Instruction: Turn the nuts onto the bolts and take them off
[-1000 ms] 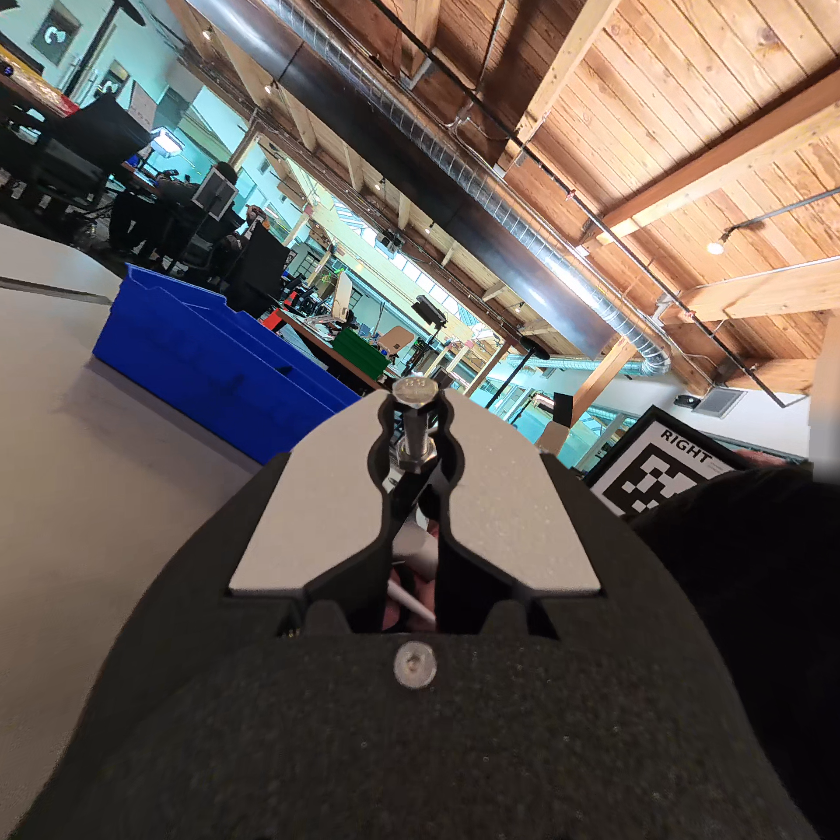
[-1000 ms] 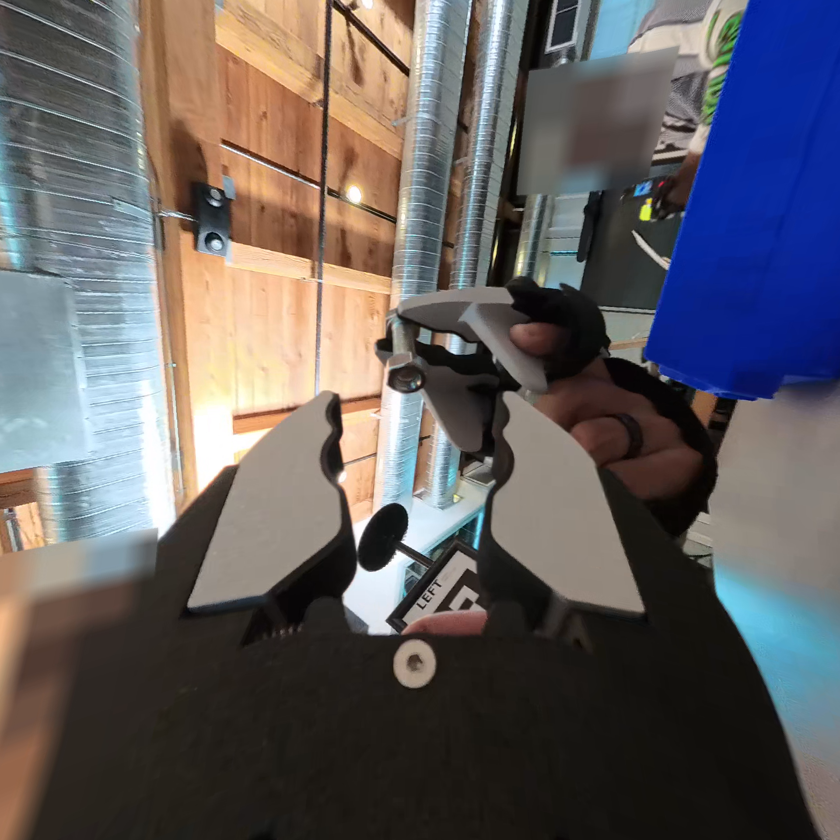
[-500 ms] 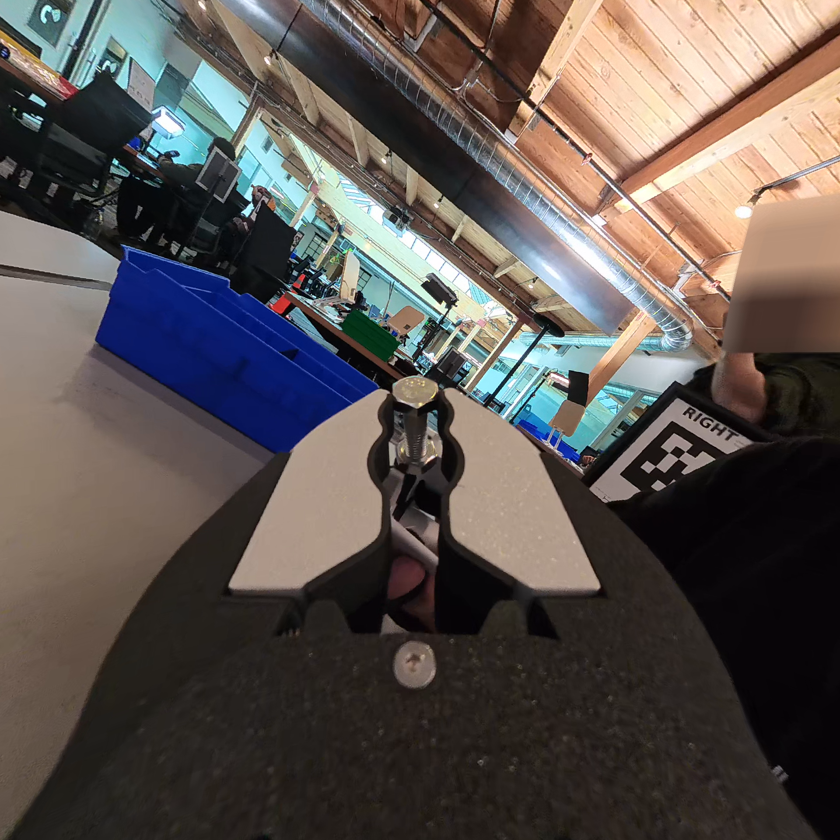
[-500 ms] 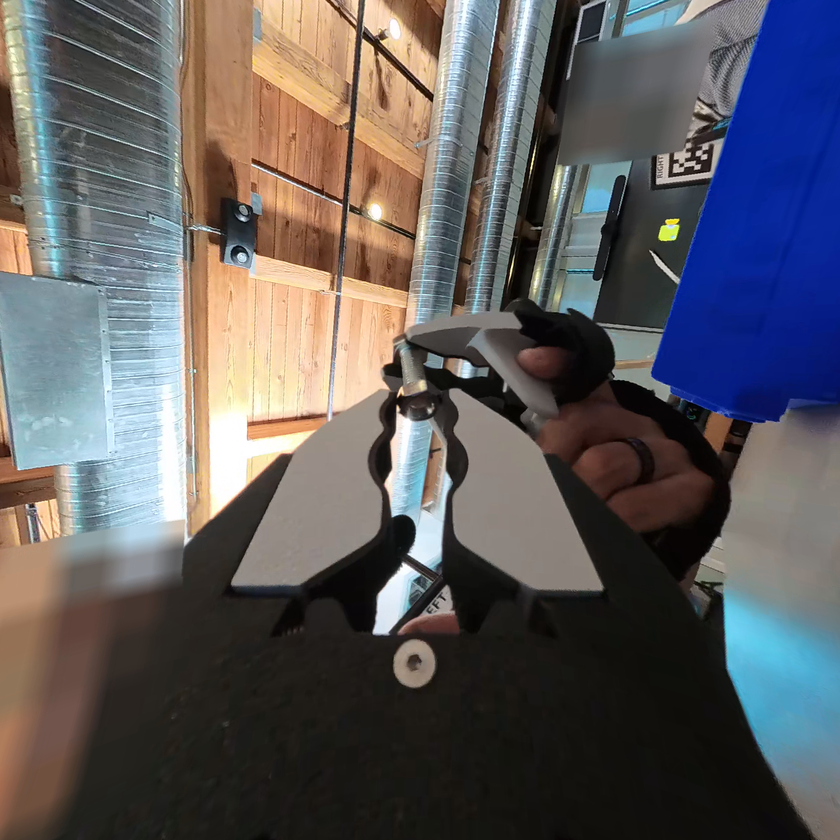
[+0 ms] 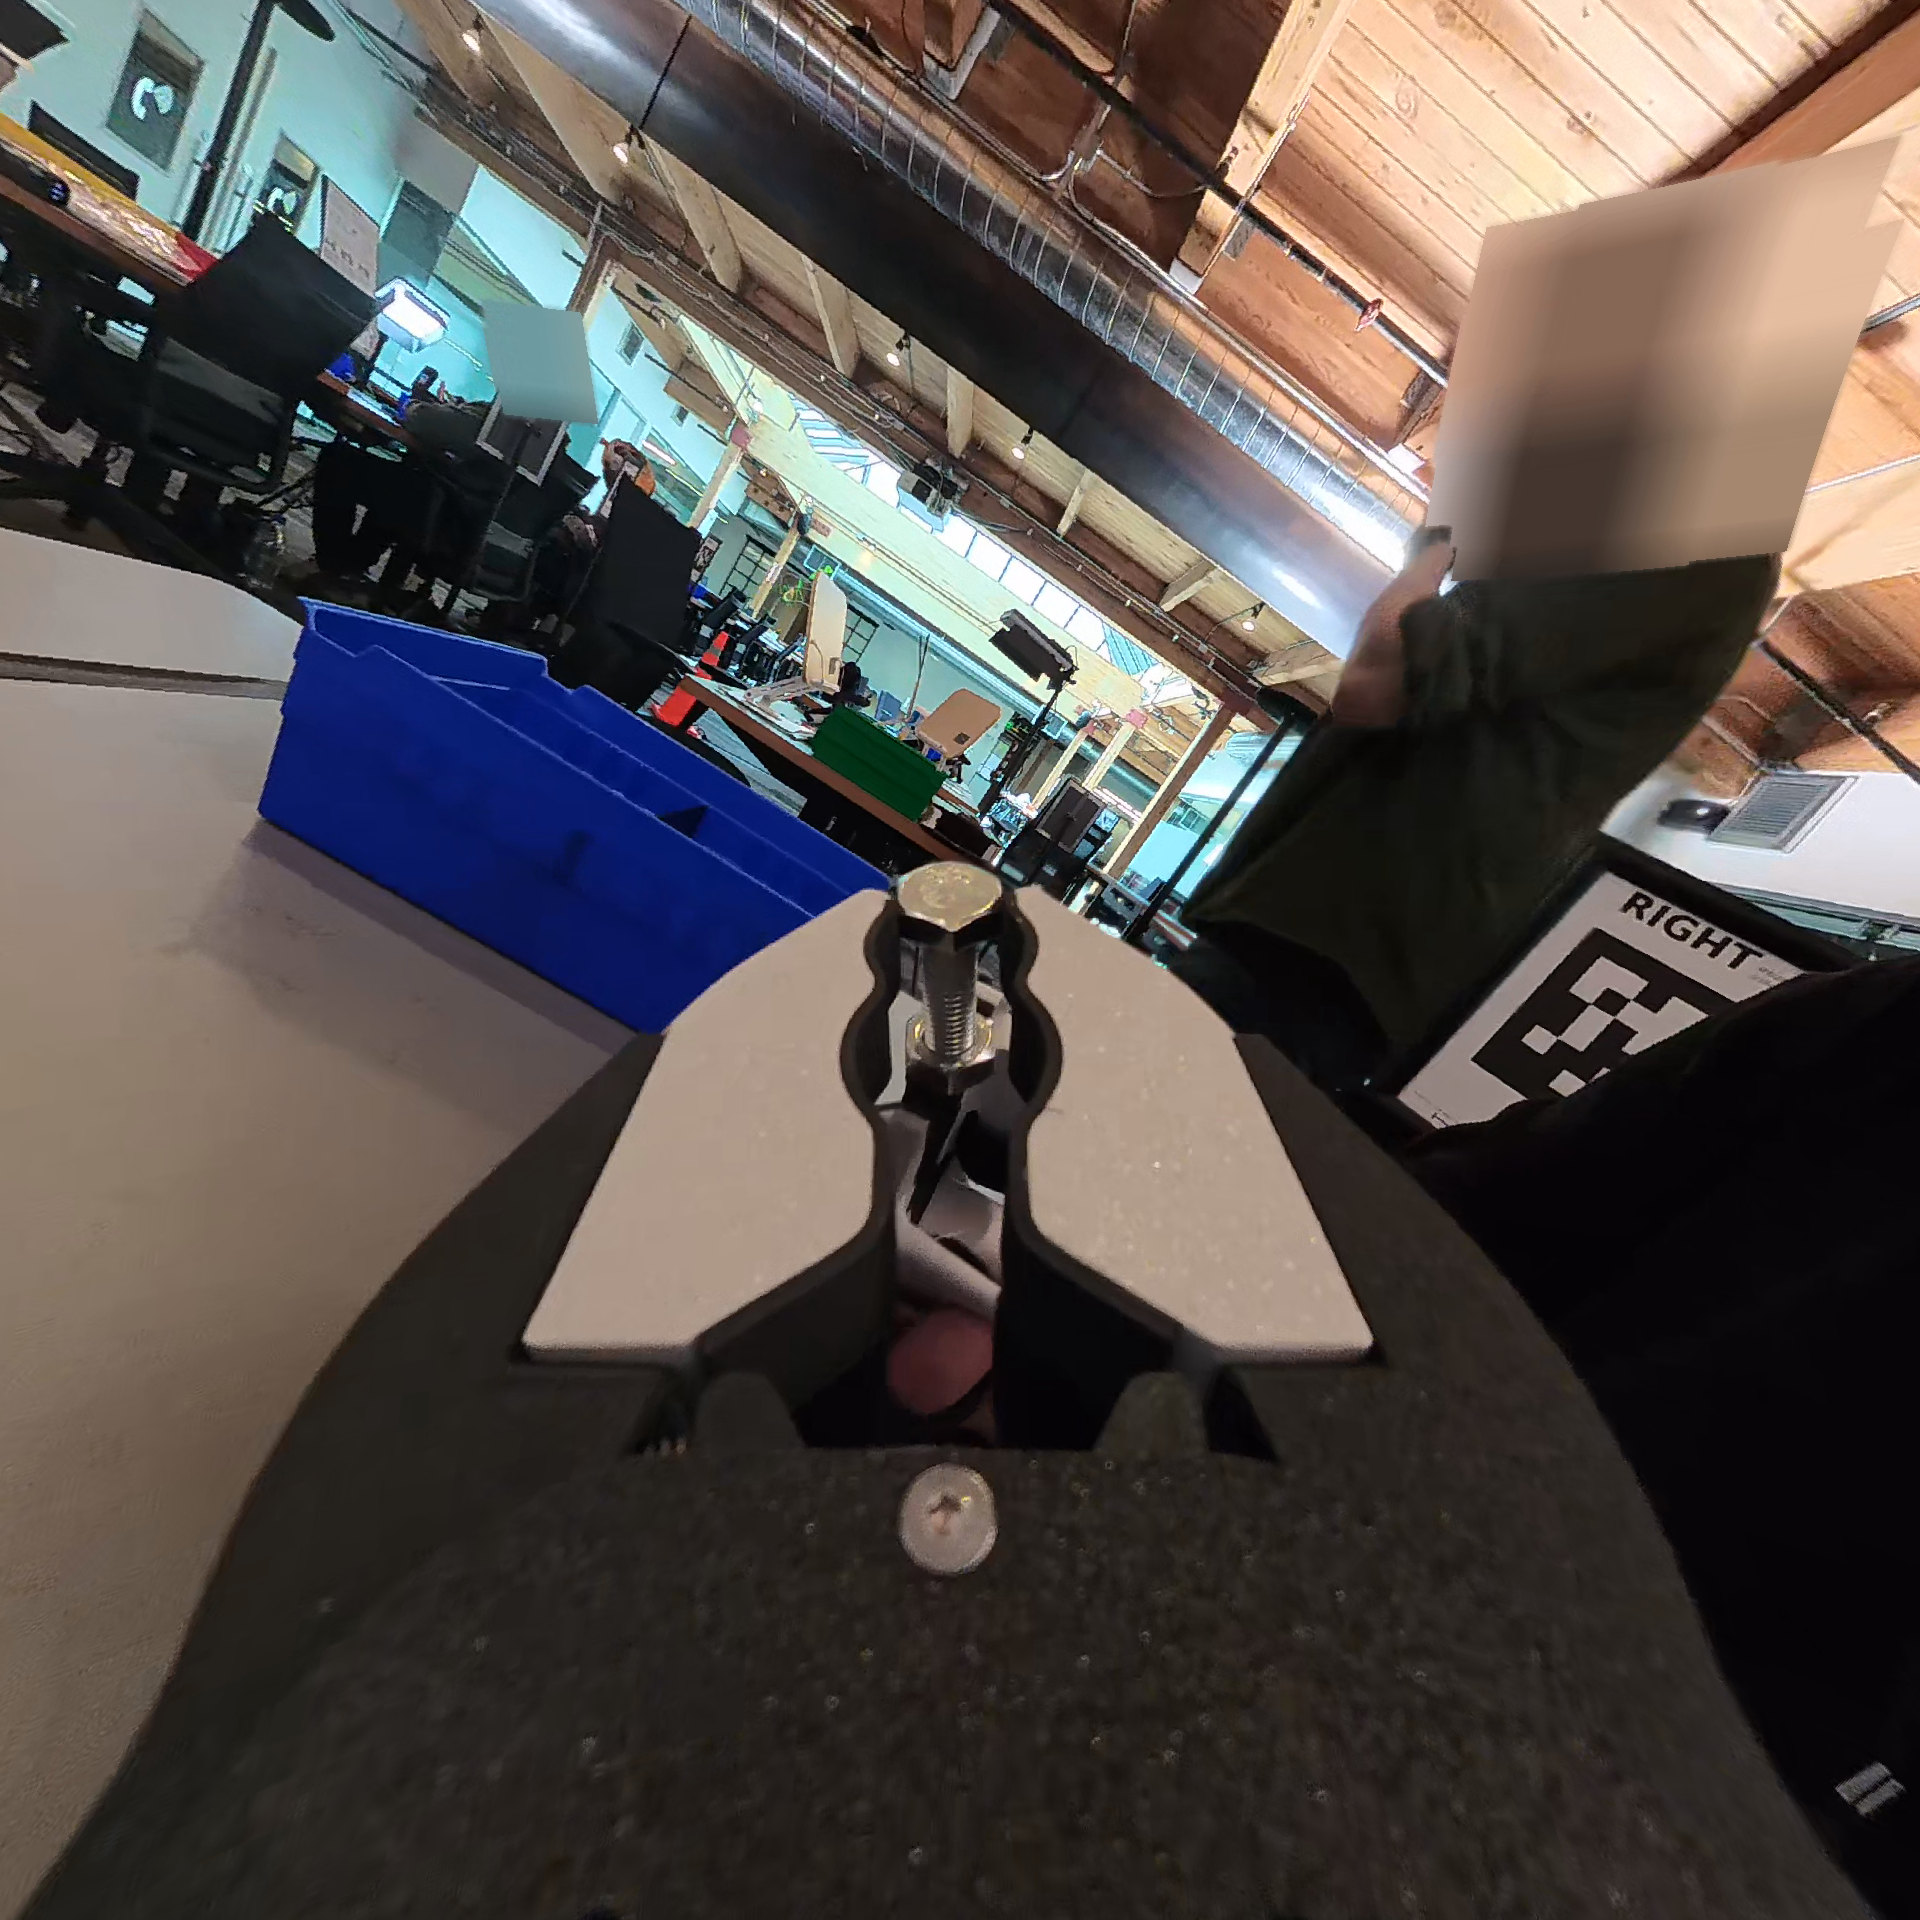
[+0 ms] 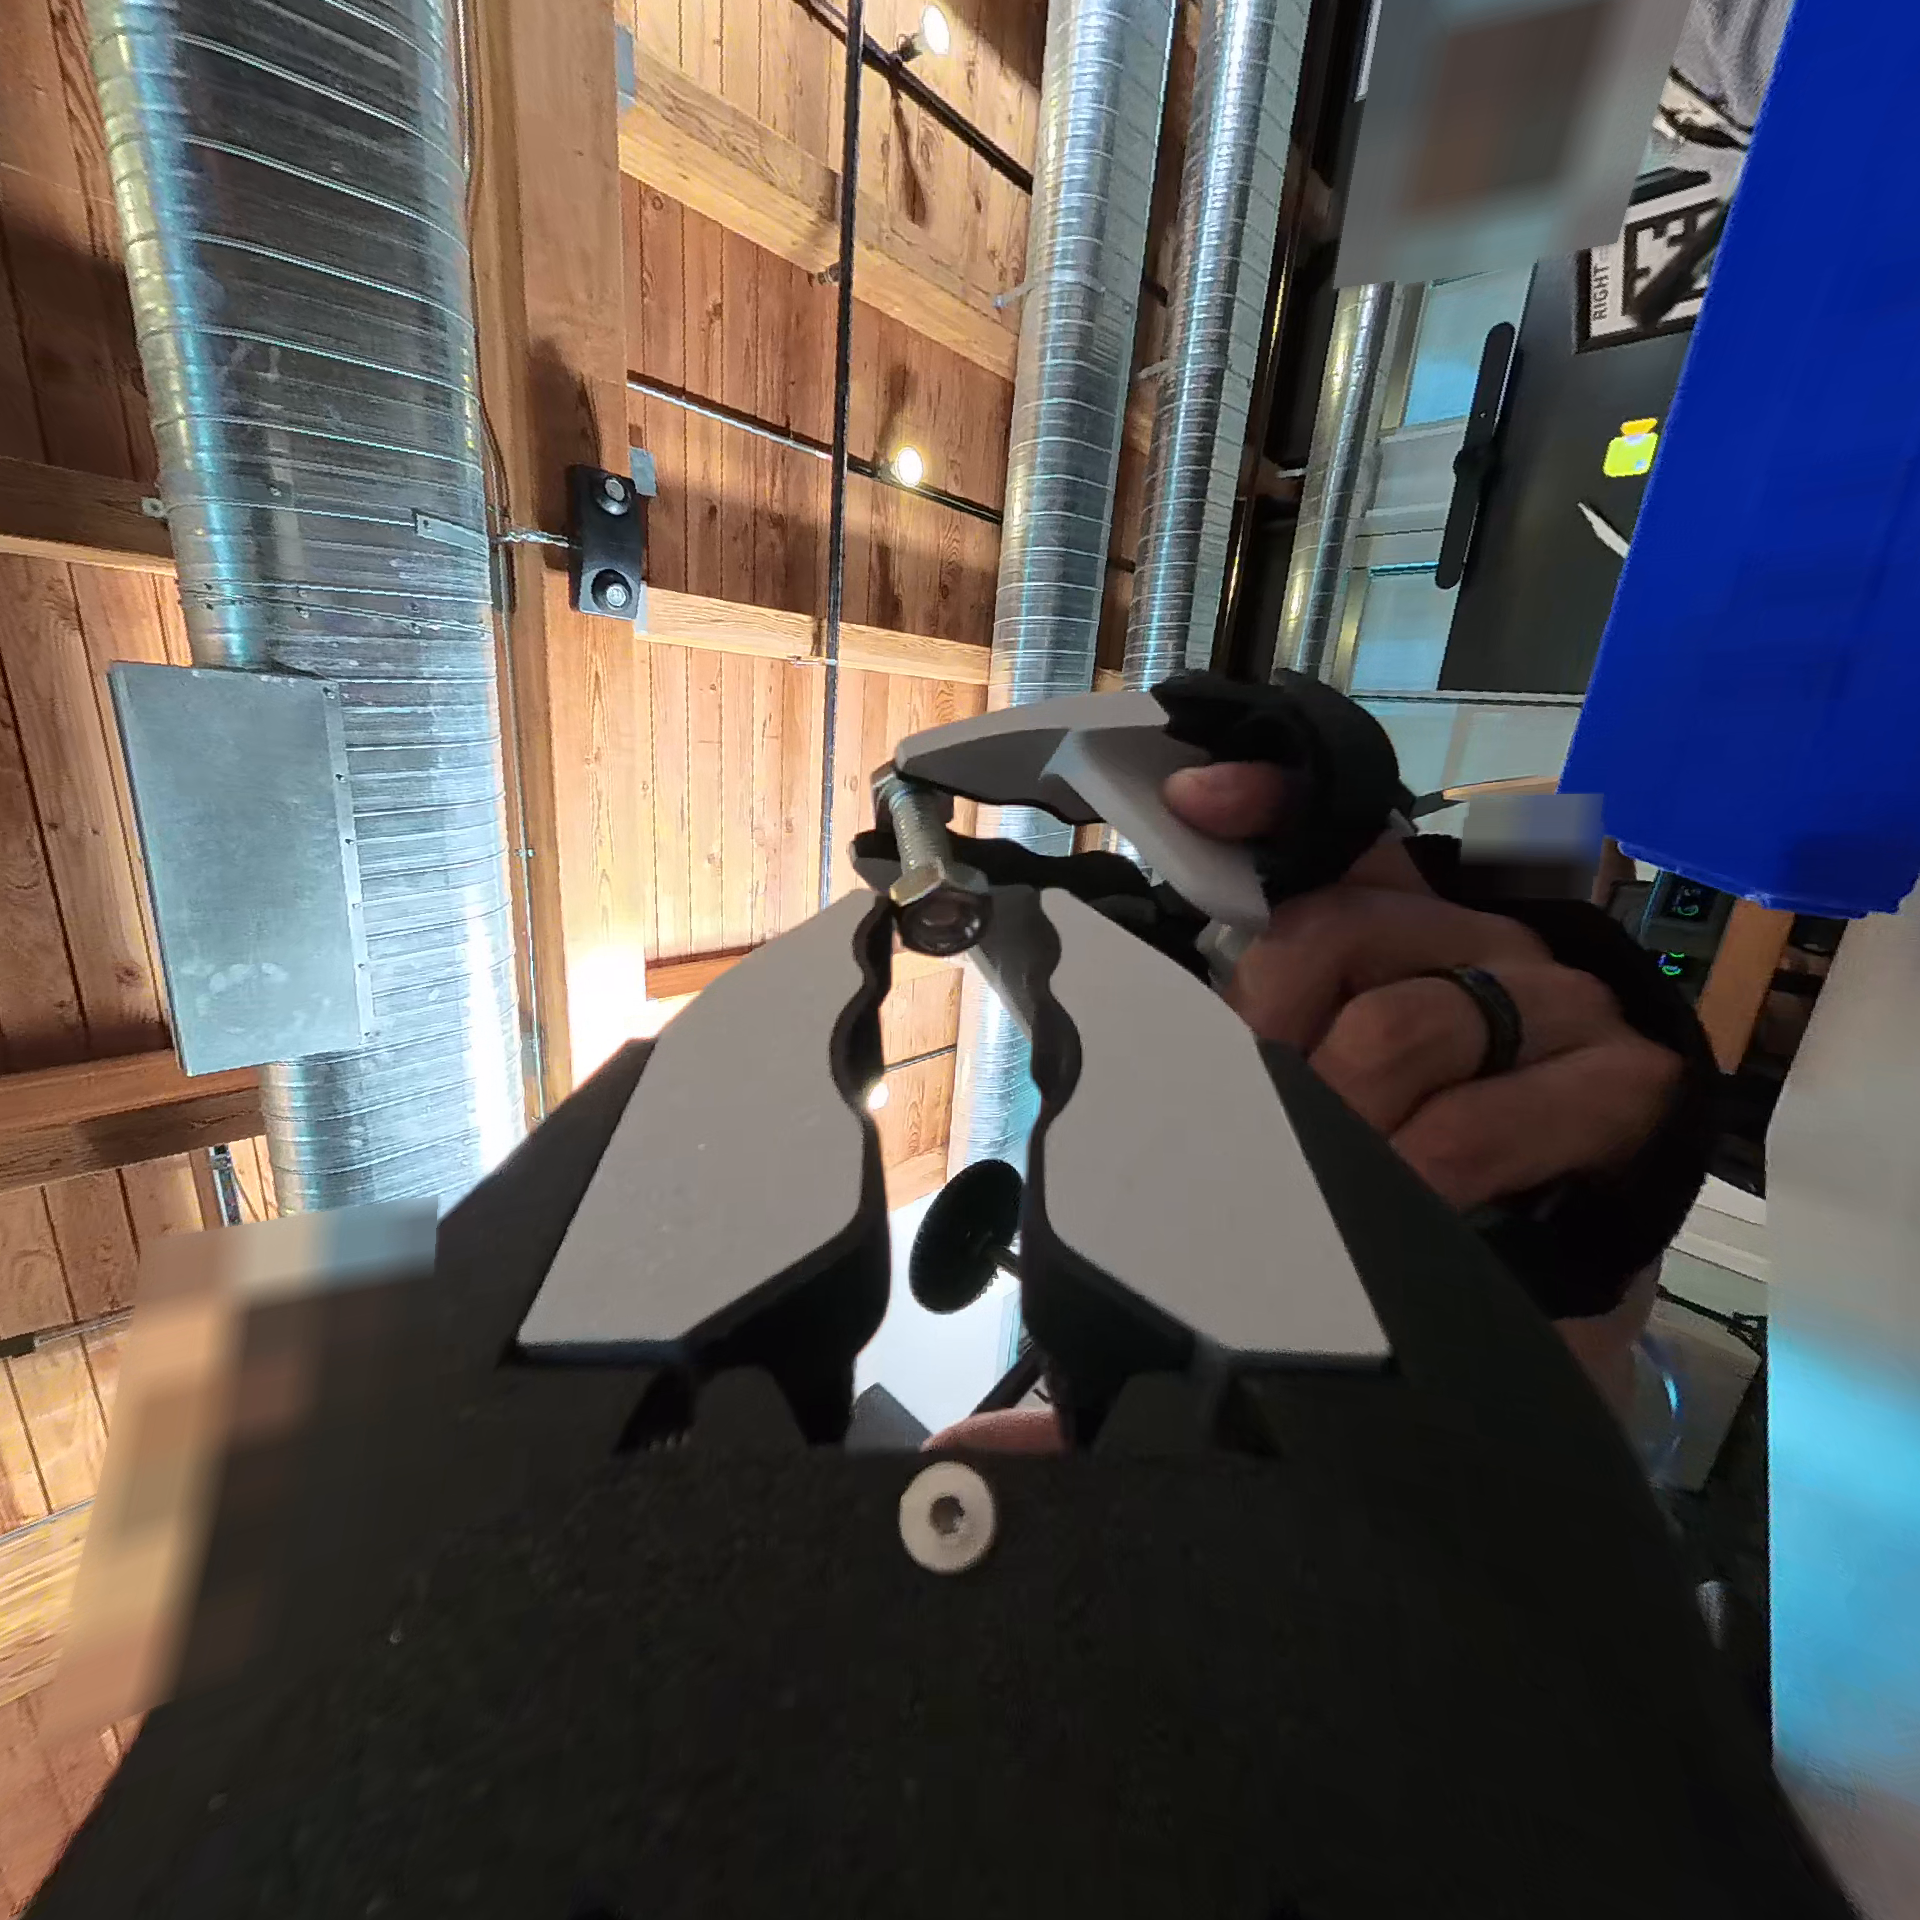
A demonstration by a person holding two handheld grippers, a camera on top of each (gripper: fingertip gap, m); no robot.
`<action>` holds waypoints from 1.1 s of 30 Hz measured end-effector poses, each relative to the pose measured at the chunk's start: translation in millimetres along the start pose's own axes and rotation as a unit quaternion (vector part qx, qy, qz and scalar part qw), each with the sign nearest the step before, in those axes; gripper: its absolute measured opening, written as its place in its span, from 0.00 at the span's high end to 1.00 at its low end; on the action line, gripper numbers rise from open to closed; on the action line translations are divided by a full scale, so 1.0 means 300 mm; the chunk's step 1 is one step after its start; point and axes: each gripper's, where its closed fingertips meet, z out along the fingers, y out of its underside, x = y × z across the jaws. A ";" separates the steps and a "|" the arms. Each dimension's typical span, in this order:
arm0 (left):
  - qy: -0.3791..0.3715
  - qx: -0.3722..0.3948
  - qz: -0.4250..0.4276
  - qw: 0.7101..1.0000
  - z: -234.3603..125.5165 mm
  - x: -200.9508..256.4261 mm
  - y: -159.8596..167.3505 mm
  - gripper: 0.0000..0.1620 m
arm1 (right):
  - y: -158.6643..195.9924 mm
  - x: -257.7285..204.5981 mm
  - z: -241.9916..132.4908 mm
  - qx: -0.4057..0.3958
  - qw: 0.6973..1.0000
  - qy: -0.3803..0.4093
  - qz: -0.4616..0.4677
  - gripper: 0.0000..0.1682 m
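You held the bolt (image 5: pixel 948 966) clamped by its hex head at the very tip of the left gripper (image 5: pixel 948 935), jaws closed on it, the threaded shank running back between them toward the body. That grip most likely served to keep the bolt from spinning while the other tool worked the nut (image 5: pixel 948 1042), which sat partway down the shank, behind the head in the hollow between the jaws.

Your right gripper (image 6: pixel 940 925) met the bolt end-on, its jaws drawn in around the nut (image 6: pixel 935 896) at their tips; whether they truly pinched it or only flanked it could not be told from either view. Your left hand (image 6: pixel 1455 1039) showed just right of those jaws, wrapped around the other tool.

Bolt and nut looked like plain bright zinc steel, with a clean thread and a stamped hex head, and bare thread showed between nut and head. A blue bin (image 5: pixel 540 790) stood on the grey bench (image 5: pixel 208 1039) well ahead and left of the left jaws.
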 end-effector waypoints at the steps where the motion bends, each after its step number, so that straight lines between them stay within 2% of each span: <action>1: -0.002 -0.002 0.002 1.000 0.000 -0.001 0.001 0.90 | -0.005 -0.003 -0.002 0.003 1.000 -0.002 -0.004 0.88; 11: -0.004 -0.005 0.000 1.000 0.005 -0.002 0.007 0.90 | -0.003 -0.013 -0.012 -0.015 1.000 -0.001 -0.027 0.89; 13: -0.009 -0.004 -0.006 1.000 0.007 -0.008 0.007 0.90 | -0.005 -0.013 -0.014 -0.020 0.996 0.022 -0.084 0.90; 15: -0.013 -0.001 -0.025 1.000 0.011 -0.015 0.007 0.90 | -0.011 -0.012 -0.018 -0.029 0.980 0.067 -0.186 0.90; 17: -0.015 0.006 -0.039 0.999 0.017 -0.015 0.003 0.90 | -0.014 -0.013 -0.019 -0.045 0.946 0.118 -0.299 0.90; 18: -0.015 0.009 -0.048 0.999 0.019 -0.014 0.000 0.90 | -0.015 -0.013 -0.018 -0.058 0.915 0.147 -0.370 0.90; 20: -0.014 0.021 -0.070 0.997 0.023 -0.010 -0.012 0.90 | -0.021 -0.021 -0.014 -0.077 0.835 0.197 -0.508 0.90; 21: -0.015 0.029 -0.081 0.996 0.024 -0.010 -0.019 0.90 | -0.029 -0.030 -0.012 -0.083 0.785 0.218 -0.574 0.90; 23: -0.029 0.037 -0.108 0.993 0.024 -0.025 -0.022 0.90 | -0.054 -0.047 -0.015 -0.096 0.646 0.269 -0.708 0.90; 26: -0.030 0.060 -0.164 0.984 0.023 -0.044 -0.023 0.90 | -0.071 -0.062 -0.015 -0.120 0.428 0.319 -0.837 0.90; 30: -0.025 0.078 -0.217 0.973 0.021 -0.055 -0.018 0.90 | -0.068 -0.062 -0.022 -0.136 0.154 0.336 -0.919 0.90; 33: -0.025 0.074 -0.246 0.966 0.019 -0.065 -0.006 0.90 | -0.066 -0.056 -0.031 -0.156 -0.035 0.314 -0.936 0.90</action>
